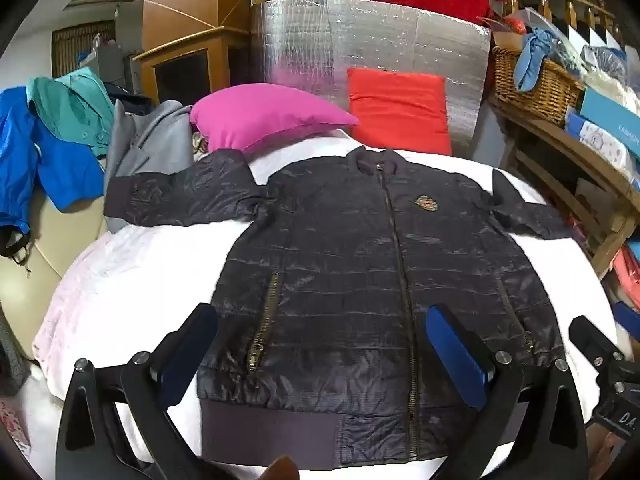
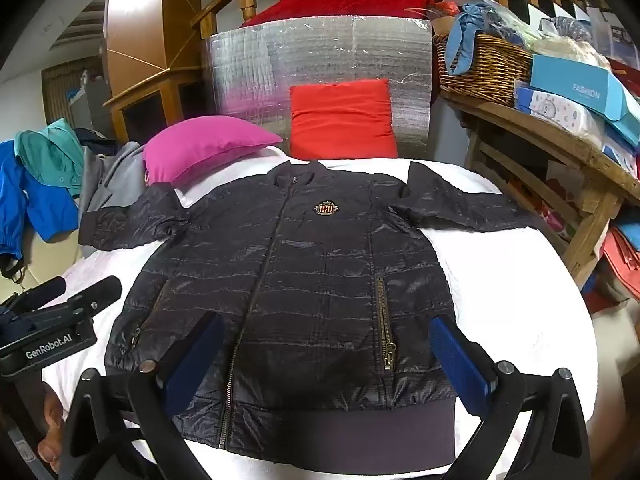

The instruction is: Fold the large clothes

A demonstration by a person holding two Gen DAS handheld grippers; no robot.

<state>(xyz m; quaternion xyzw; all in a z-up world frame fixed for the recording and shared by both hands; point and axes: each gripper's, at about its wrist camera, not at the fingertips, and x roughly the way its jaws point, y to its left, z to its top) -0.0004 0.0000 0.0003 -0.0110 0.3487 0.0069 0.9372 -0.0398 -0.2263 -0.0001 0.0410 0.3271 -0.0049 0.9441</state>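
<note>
- Black quilted jacket (image 1: 360,280) lies front up and zipped on the white bed (image 1: 132,280), collar at twelve o'clock, hem band at six, right under my two grippers.
- At nine o'clock, its sleeve (image 1: 180,200) stretches out flat toward a grey garment (image 1: 148,140) at the bed's edge.
- My left gripper (image 1: 326,354) hangs over the hem, fingers spread wide and gripping nothing; the jacket shows between them, but I judge they are clear of it.
- My right gripper (image 2: 330,358) is the same: jaws fully released, empty, poised above the hem.
- At three o'clock the other sleeve (image 2: 472,208) runs out toward the wooden shelf (image 2: 560,140).
- Pink pillow (image 1: 264,116) and red pillow (image 1: 400,108) sit beyond the collar at twelve, clear of the work.
- I read this as the very start: the jacket is laid out, no fold made yet.
- Next, I think, each gripper must reach a sleeve or side edge, close on the fabric, and carry it in over the chest; the slick shell may slip, so a firm bite is wanted.
</note>
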